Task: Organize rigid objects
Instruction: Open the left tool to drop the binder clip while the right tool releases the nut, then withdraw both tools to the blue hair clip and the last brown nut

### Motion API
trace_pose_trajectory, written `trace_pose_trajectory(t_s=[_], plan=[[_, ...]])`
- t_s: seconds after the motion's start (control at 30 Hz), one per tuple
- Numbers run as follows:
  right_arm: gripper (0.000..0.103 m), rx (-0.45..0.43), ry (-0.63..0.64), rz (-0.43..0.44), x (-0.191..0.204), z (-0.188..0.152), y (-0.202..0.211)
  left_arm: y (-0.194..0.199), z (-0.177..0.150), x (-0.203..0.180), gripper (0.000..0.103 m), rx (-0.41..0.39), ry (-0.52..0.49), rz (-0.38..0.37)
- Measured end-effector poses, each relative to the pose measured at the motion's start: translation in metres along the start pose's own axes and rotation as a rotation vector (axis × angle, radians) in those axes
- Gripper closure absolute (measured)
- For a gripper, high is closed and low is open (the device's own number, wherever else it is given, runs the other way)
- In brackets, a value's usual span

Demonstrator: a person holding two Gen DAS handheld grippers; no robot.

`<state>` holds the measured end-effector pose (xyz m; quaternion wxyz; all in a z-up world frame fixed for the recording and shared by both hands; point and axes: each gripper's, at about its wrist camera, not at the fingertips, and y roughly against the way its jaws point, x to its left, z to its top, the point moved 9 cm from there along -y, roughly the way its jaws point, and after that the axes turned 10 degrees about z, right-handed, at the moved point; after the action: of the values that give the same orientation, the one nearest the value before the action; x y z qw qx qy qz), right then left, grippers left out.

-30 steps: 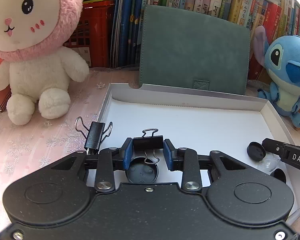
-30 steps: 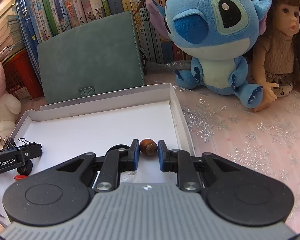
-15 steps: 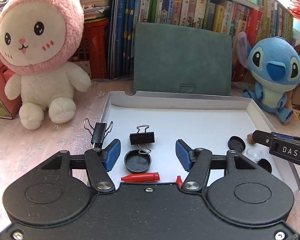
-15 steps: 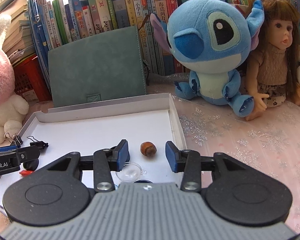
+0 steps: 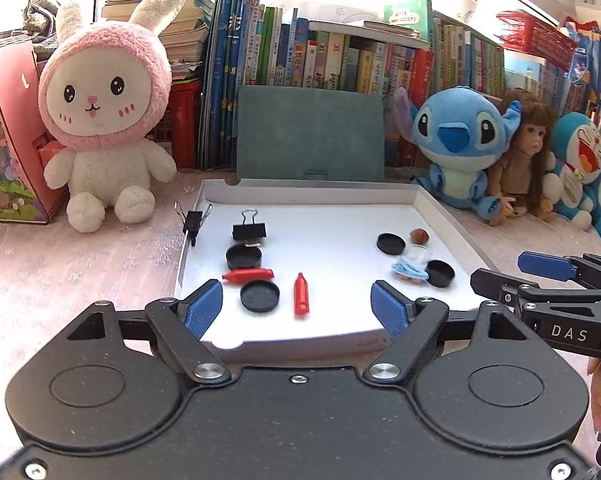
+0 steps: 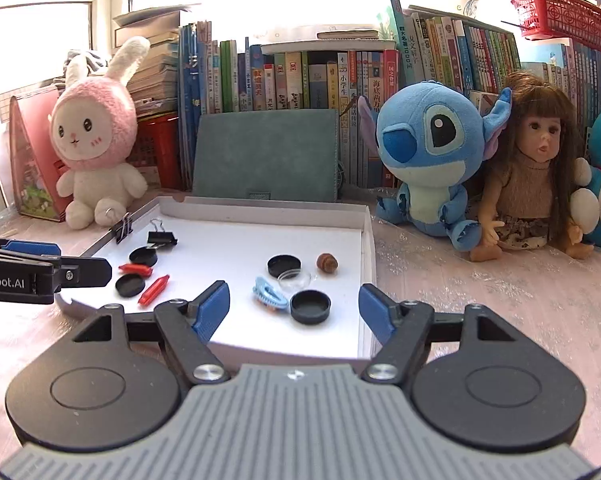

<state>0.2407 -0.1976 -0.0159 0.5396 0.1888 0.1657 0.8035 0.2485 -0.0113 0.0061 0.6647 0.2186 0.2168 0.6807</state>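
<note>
Books and plush toys line the far wall behind my white tray [image 5: 440, 216] on the pink desk [image 5: 80, 264]. Both left gripper [image 5: 298, 306] and right gripper [image 6: 294, 306] hang near the tray's near edge, jaws wide apart, holding nothing. Clips [image 5: 249, 232], red pieces [image 5: 300, 288] and black caps [image 5: 259, 297] lie left; caps, acorn [image 6: 327, 262] right. I'd approach low, centring one piece between the jaws
</note>
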Motion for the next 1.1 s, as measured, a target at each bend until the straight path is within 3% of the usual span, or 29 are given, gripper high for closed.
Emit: trace_pose_trajectory(t_s=[0.33, 0.77, 0.9, 1.1], plan=[[0.016, -0.020, 0.037, 0.071, 0.024, -0.047, 0.058, 0.059, -0.062, -0.011, 0.021, -0.004, -0.025, -0.047], [0.014, -0.017, 0.185, 0.118, 0.065, -0.097, 0.098, 0.117, -0.131, -0.002, 0.023, 0.029, -0.043, -0.112], [0.014, -0.006, 0.194, 0.112, 0.067, -0.103, 0.099, 0.123, -0.145, -0.010, 0.033, 0.071, -0.055, -0.165], [0.014, -0.004, 0.181, 0.106, 0.065, -0.105, 0.100, 0.118, -0.155, -0.027, 0.059, 0.109, -0.094, -0.186]])
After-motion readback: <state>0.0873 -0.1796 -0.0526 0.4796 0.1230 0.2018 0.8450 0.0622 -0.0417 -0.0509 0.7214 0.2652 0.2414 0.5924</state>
